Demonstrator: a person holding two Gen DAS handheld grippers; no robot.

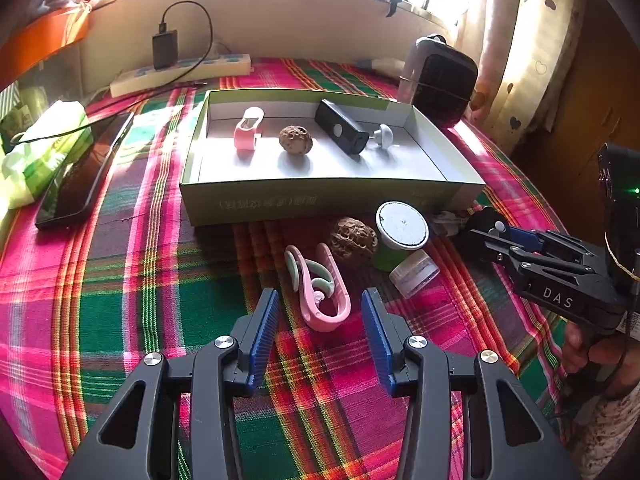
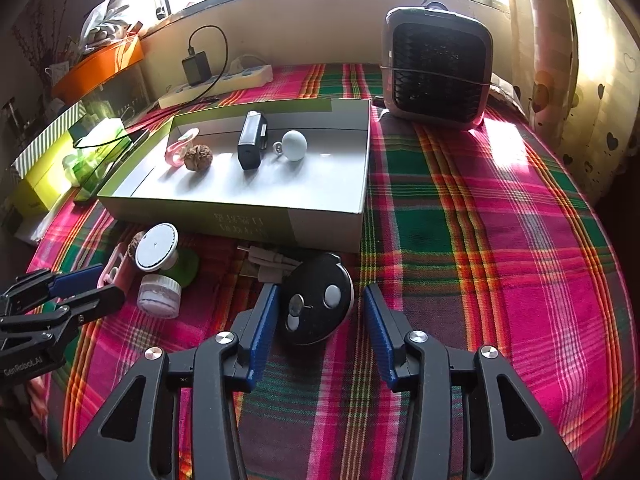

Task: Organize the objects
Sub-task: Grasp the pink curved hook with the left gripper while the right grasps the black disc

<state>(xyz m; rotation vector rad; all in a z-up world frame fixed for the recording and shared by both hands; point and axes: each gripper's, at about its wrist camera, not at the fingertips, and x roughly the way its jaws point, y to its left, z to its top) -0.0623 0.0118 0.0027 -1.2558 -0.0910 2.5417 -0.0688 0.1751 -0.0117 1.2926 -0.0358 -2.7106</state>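
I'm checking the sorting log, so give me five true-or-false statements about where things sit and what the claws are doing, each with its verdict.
1. The left claw is open with the pink clip on the cloth between its fingers. True.
2. The right claw is shut on the black round device. False: it is open, its fingers on either side of the device.
3. One walnut lies inside the cardboard box. True.
4. The box holds only that walnut. False: a pink item, a black rectangular device and a white knob are in it too.
5. The white-lidded green jar stands inside the box. False: it is on the cloth in front of it.
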